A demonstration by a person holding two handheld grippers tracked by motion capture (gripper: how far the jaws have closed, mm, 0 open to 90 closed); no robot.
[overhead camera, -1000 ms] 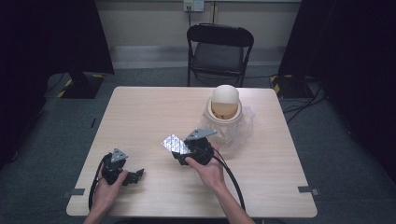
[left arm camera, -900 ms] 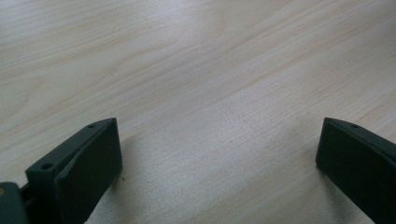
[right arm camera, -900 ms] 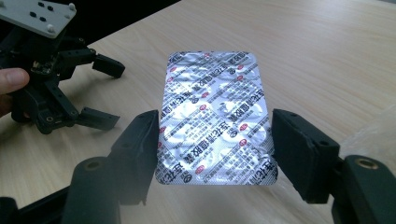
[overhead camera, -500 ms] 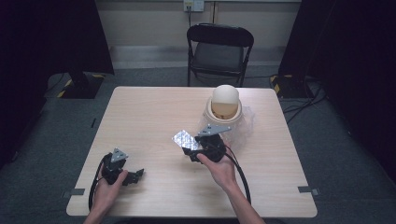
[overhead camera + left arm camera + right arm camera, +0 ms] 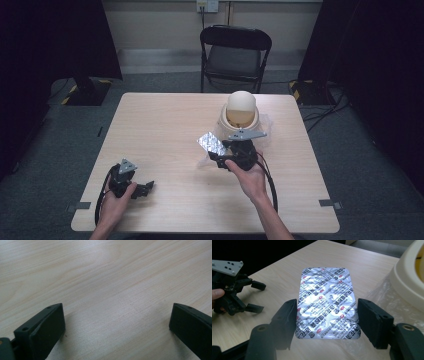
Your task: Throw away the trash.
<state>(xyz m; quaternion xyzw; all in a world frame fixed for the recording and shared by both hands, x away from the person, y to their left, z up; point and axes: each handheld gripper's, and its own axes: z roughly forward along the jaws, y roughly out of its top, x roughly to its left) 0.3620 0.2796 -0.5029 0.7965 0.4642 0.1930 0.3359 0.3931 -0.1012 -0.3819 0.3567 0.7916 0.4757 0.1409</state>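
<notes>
Foil blister pack (image 5: pixel 327 303), clamped edgewise in right gripper (image 5: pixel 327 320)
Left gripper (image 5: pixel 145 189) at 7 o'clock, jaws wide apart; pack's lower corners hidden behind jaws

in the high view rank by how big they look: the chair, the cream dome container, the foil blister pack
1. chair, clearly largest, though farthest away
2. cream dome container
3. foil blister pack, smallest, held up off the table in the right tongs

Looks like a lab or studio recording bay: bare wood table (image 5: pixel 150 120) on grey carpet, black curtains (image 5: pixel 50 40) both sides, lone folding chair (image 5: pixel 235 50) at back wall, wall outlet (image 5: pixel 207 5), cables (image 5: pixel 325 107) on floor.
</notes>
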